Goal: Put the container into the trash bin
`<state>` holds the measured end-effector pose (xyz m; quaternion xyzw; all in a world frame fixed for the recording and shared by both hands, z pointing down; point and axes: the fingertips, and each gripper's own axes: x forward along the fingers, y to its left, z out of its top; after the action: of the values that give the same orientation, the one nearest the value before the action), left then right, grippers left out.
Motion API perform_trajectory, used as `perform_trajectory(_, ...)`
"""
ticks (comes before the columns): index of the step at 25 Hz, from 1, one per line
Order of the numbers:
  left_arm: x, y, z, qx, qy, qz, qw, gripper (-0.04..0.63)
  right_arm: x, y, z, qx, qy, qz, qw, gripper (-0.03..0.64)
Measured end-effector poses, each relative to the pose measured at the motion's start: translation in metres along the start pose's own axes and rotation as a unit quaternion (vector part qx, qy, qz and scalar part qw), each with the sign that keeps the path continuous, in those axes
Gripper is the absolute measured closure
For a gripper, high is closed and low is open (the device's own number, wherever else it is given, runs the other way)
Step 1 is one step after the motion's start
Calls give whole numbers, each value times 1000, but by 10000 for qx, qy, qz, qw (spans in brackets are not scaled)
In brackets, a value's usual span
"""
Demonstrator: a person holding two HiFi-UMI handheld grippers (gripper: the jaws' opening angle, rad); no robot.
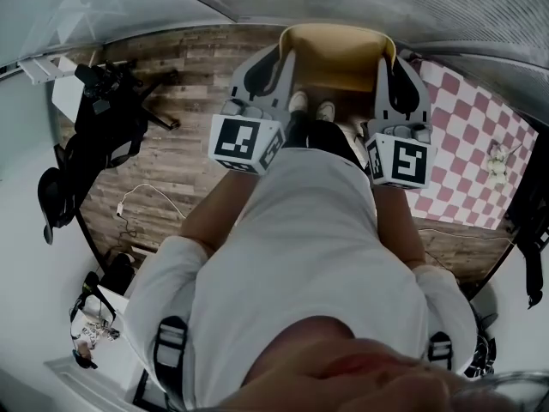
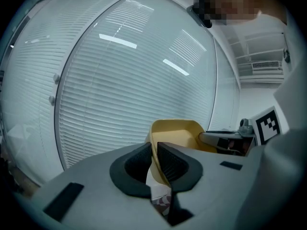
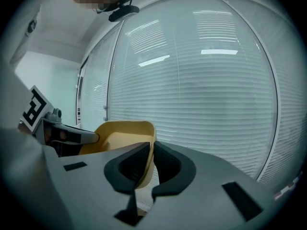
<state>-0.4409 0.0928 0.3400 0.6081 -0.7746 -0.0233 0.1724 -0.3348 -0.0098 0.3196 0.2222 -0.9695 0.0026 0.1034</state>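
Observation:
A pale yellow container (image 1: 339, 58) hangs between both grippers in front of the person, above the floor. My left gripper (image 1: 279, 63) is shut on its left wall and my right gripper (image 1: 388, 65) is shut on its right wall. In the left gripper view the yellow wall (image 2: 175, 133) runs between the dark pads of the gripper (image 2: 154, 151), and the other gripper (image 2: 225, 140) shows across the container. The right gripper view shows the same: the container wall (image 3: 122, 133) is pinched in the gripper (image 3: 150, 152). No trash bin is in view.
Below is a wood plank floor (image 1: 184, 157) with a pink checkered mat (image 1: 480, 144) at the right. A black chair and gear (image 1: 99, 123) stand at the left, near a white cable (image 1: 137, 200). Window blinds (image 2: 134, 80) fill the view ahead. The person's shoes (image 1: 310, 106) show under the container.

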Motion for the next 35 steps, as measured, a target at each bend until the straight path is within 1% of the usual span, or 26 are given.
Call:
perform_trajectory(7, 16, 6, -43, -154, 415, 67, 9990, 534, 10, -6, -45, 141, 380, 87, 9991, 569)
perform_trajectory(19, 47, 25, -121, -465, 904, 179, 9947, 534, 35, -13, -127, 312, 901, 221, 9952, 569)
perform_trajectory(23, 62, 30, -149, -486, 1031, 143, 9934, 534, 46, -20, -159, 397, 1013, 215, 9938, 569)
perform_trajectory(28, 81, 37, -195, -582, 1251, 140, 9903, 534, 56, -26, -208, 473, 1228, 200, 9911, 568)
perform_trajectory(35, 98, 54, -253, -722, 1542, 174, 9852, 534, 69, -24, -268, 561, 1476, 146, 9873, 568)
